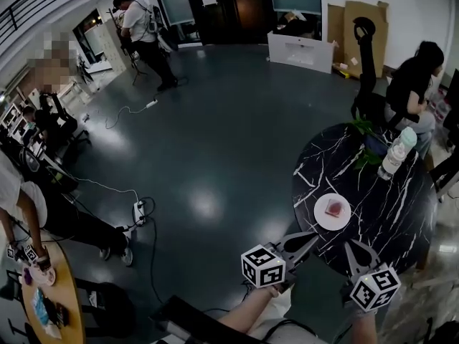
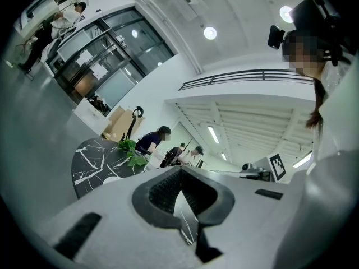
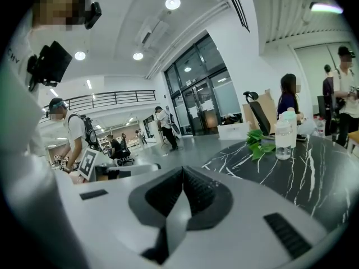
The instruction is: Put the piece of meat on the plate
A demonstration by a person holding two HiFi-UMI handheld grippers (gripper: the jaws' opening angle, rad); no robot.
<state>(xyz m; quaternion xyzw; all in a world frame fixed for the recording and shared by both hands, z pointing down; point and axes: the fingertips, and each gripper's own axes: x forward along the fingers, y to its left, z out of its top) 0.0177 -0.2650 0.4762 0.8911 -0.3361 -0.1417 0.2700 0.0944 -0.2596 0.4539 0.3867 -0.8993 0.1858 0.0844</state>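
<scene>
My L gripper (image 1: 314, 237) & R gripper (image 1: 349, 244) both clenched, empty. Meat (image 1: 333, 207) on plate (image 1: 320, 218). Risk: my stray swing nudges plate.

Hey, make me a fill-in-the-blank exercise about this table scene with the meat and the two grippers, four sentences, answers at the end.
1. The piece of meat lies on the ____ plate.
2. The plate stands on a round table that is ____ with white veins.
3. The left gripper and the right gripper both have their jaws ____, with nothing between them.
4. Beside the bottle lie leaves whose colour is ____.

Missing words: white; black; shut; green.
</scene>
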